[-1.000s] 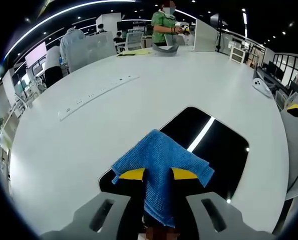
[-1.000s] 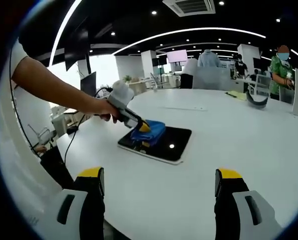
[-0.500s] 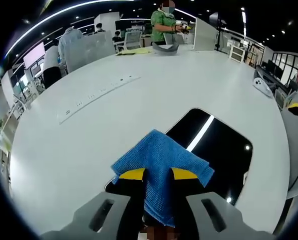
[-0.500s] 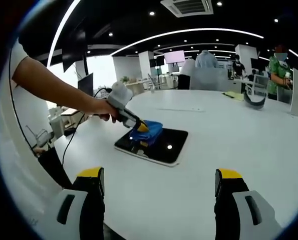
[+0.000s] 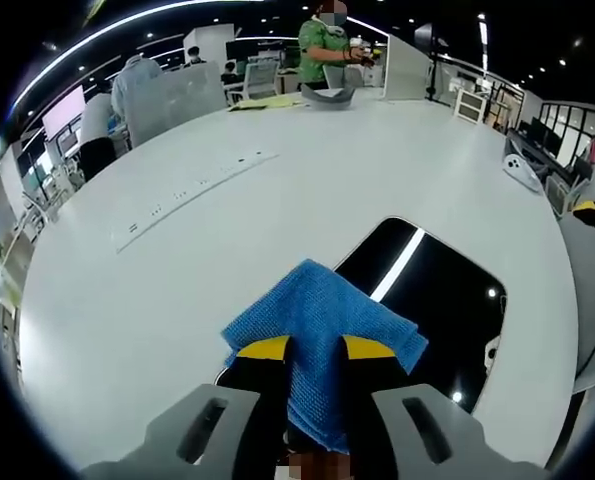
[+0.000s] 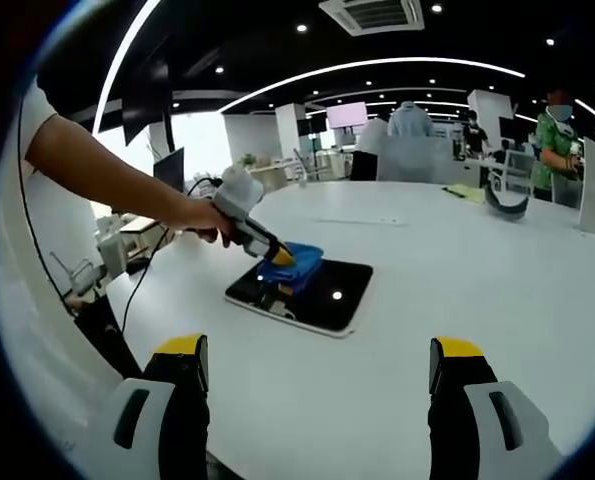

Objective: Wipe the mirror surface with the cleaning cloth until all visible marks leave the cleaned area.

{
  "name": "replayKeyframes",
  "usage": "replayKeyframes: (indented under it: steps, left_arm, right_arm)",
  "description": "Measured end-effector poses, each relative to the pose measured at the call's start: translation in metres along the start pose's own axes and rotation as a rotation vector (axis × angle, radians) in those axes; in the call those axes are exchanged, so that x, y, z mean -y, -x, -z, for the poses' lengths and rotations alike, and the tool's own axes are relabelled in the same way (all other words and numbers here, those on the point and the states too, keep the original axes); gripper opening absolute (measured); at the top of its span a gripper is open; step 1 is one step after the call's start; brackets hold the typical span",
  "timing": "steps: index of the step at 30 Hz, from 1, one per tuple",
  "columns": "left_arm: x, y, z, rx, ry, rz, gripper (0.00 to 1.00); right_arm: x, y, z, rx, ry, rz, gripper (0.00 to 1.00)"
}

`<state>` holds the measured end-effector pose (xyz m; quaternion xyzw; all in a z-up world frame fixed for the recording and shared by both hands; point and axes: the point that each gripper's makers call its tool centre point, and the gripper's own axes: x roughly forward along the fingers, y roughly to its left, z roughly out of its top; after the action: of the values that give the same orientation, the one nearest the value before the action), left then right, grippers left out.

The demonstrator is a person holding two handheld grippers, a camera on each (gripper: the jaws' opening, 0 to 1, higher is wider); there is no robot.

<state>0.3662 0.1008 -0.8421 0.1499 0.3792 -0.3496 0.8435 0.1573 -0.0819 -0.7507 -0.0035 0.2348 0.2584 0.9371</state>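
Mirror (image 5: 447, 300) is lying flat on the white table (image 5: 277, 200), with the left gripper (image 5: 315, 350) clamping the blue cleaning cloth (image 5: 317, 310) and pressing it on the near-left corner. Right gripper (image 6: 317, 375) is hovering well apart, jaws spread and holding nothing. Pressing sideways could be shoving the unheld mirror across the table. Since a second ago, the cloth is sitting slightly nearer that corner.

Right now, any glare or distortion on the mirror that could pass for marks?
Left gripper view: the mirror reflects a bright ceiling light strip and small light dots, glare rather than marks; the blue cloth in the left claw is sharp. Right gripper view: fisheye bends the white table edge; the mirror is small, showing one light dot.
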Motion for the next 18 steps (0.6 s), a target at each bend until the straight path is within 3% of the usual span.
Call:
replayKeyframes:
  steps: [18]
  left_arm:
    - [-0.0051, 0.0025, 0.0026, 0.004, -0.015, 0.008, 0.18]
  right_arm:
    - [0.0010, -0.0034, -0.0040, -0.004, 0.011, -0.013, 0.91]
